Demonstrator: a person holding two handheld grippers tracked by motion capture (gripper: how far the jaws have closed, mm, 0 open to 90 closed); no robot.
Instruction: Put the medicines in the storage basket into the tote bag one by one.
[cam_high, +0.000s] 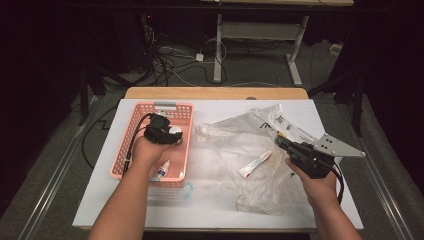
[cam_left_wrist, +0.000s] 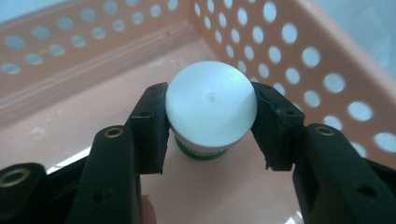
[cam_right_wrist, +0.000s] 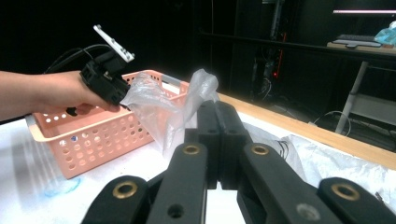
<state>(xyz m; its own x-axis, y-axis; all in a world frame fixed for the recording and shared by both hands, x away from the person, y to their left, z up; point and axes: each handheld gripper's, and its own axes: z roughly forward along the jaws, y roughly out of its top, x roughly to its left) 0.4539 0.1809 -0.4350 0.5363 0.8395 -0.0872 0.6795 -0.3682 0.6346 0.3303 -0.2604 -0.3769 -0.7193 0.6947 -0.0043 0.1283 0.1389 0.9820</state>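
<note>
Left gripper (cam_left_wrist: 211, 119) lowered into the pink perforated basket (cam_high: 126, 145) at the left of the white table (cam_high: 210, 200), jaws clamped on a small white-capped jar (cam_left_wrist: 211, 105) with a green band under the cap. Jar upright, pressed by a pad on either side, standing in the basket's far part, close to the right wall with its round holes. Seen from above, left gripper (cam_high: 165, 131) over the basket's far half, cable trailing back along the forearm. A small bottle (cam_high: 162, 171) with a blue label lying at the basket's near end, well apart from the jar.

Right gripper (cam_right_wrist: 217, 140) with jaws pressed together, pinching a fold of the clear plastic bag (cam_right_wrist: 163, 105), film bunched up above the tips. From above, right gripper (cam_high: 282, 142) at the right of the table, over the crumpled bag (cam_high: 240, 135) spread between basket and hand. A white tube (cam_high: 255, 164) lying on the bag, just left of the right gripper.
</note>
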